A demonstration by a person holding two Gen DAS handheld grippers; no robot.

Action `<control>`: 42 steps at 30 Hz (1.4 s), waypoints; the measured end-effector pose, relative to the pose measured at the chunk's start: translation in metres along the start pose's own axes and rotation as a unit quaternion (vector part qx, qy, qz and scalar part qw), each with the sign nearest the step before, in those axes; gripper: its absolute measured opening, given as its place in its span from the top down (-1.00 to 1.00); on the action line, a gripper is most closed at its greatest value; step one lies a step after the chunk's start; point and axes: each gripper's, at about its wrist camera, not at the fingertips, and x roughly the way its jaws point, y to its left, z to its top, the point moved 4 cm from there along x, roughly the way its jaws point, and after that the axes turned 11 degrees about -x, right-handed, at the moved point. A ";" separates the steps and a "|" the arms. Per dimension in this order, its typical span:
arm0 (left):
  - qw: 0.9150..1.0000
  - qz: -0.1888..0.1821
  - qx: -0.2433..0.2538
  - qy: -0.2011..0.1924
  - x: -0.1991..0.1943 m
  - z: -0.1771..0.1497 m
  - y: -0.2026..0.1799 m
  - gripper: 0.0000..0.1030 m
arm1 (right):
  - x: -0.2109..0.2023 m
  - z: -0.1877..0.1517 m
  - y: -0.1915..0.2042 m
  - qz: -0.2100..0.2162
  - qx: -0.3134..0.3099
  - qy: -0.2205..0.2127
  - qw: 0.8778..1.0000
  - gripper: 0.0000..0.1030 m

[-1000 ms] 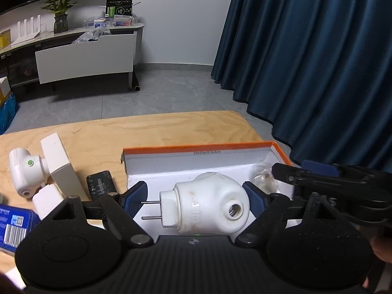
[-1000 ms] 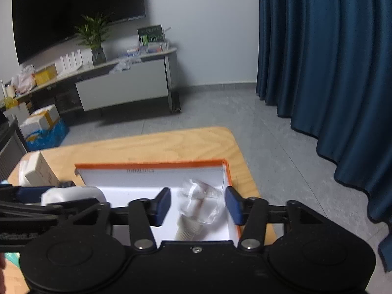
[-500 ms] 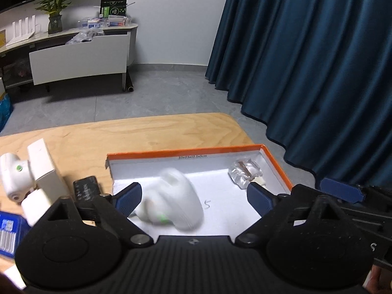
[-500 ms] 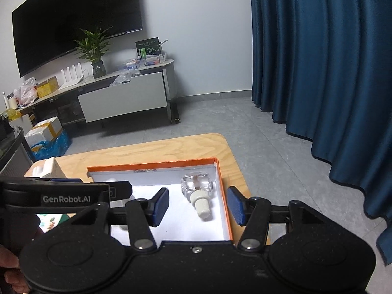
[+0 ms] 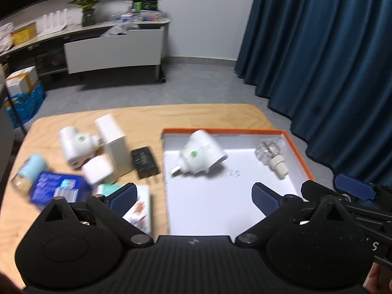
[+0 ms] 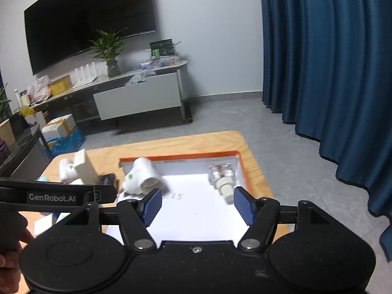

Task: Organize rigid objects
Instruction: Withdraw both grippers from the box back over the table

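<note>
Both claws spread with nothing held, above an orange-rimmed box on a wooden table.

Nearest, the left gripper (image 5: 193,197) has its jaws opening wide with nothing between them; beside it the right gripper (image 6: 197,204) is also opening, nothing pressed by its pads. Beyond them the orange-rimmed box (image 5: 300,155) sits at the table's (image 5: 152,117) right edge. In it lie a white plug adapter (image 5: 199,155) near the far left corner and a clear bulb with a white base (image 5: 270,158) along the right wall, well apart. Left of the box a black charger (image 5: 144,162), white boxes (image 5: 112,144) and a second white adapter (image 5: 74,144) crowd together; a blue packet (image 5: 57,191) lies nearer the left edge.
</note>
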 end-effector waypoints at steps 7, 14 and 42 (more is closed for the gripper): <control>1.000 0.023 -0.015 -0.005 -0.019 -0.010 0.026 -1.00 | -0.008 -0.004 0.028 0.019 -0.013 0.006 1.000 -0.55; 0.999 0.044 -0.028 -0.013 -0.030 -0.014 0.049 -1.00 | -0.009 -0.005 0.055 0.037 -0.025 0.011 0.999 -0.55; 0.993 0.080 -0.081 -0.024 -0.052 -0.029 0.133 -0.99 | 0.005 -0.008 0.135 0.101 -0.065 0.032 0.992 -0.55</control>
